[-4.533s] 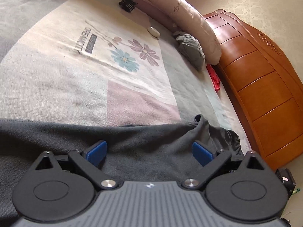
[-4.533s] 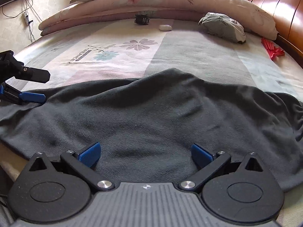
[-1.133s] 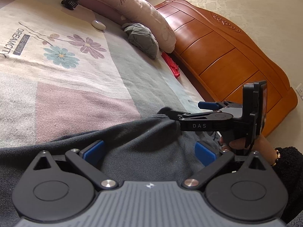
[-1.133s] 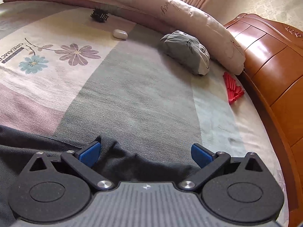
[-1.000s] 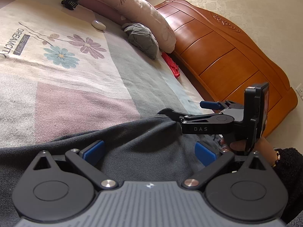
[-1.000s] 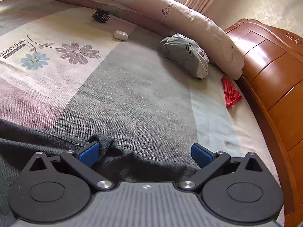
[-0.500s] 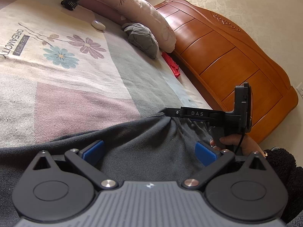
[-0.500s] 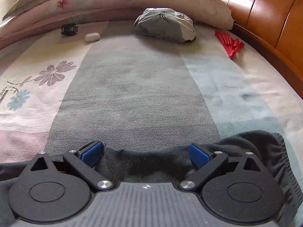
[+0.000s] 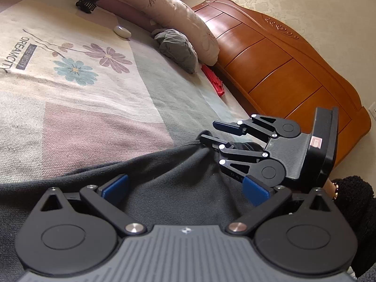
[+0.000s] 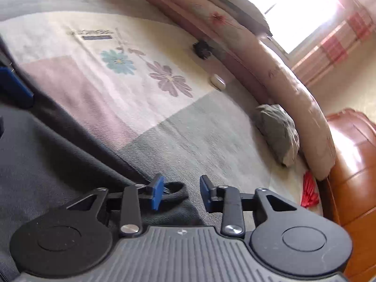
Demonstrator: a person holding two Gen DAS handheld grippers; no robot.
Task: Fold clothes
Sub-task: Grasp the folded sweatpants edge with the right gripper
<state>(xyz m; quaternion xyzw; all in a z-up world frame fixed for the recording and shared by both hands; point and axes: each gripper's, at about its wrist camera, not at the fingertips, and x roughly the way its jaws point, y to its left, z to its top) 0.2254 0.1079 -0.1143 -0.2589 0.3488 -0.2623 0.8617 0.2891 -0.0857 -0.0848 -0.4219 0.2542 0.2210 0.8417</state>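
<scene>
A dark grey garment (image 9: 164, 183) lies across the near part of the bed, its far corner bunched into a small fold (image 10: 175, 193). My left gripper (image 9: 185, 188) hovers open over the garment's middle with nothing between its blue pads (image 9: 115, 185). My right gripper (image 10: 180, 195) is rolled onto its side at that corner, and its jaws are closing. The fold sits between them against the left pad (image 10: 156, 195), with a gap still showing to the other pad. In the left wrist view the right gripper (image 9: 211, 132) has one finger above and one below the corner.
The patterned bedspread (image 9: 94, 98) stretches beyond the garment. On it lie a bundled grey cloth (image 9: 178, 47), a red fan (image 9: 212, 80), a small white object (image 9: 122, 31) and a black hair clip (image 9: 87, 2). A rolled quilt (image 9: 178, 7) and a wooden headboard (image 9: 282, 70) bound the bed.
The right gripper has rolled onto its side at the garment's corner, and its jaws have narrowed from wide open around the fold. The left gripper has stayed put.
</scene>
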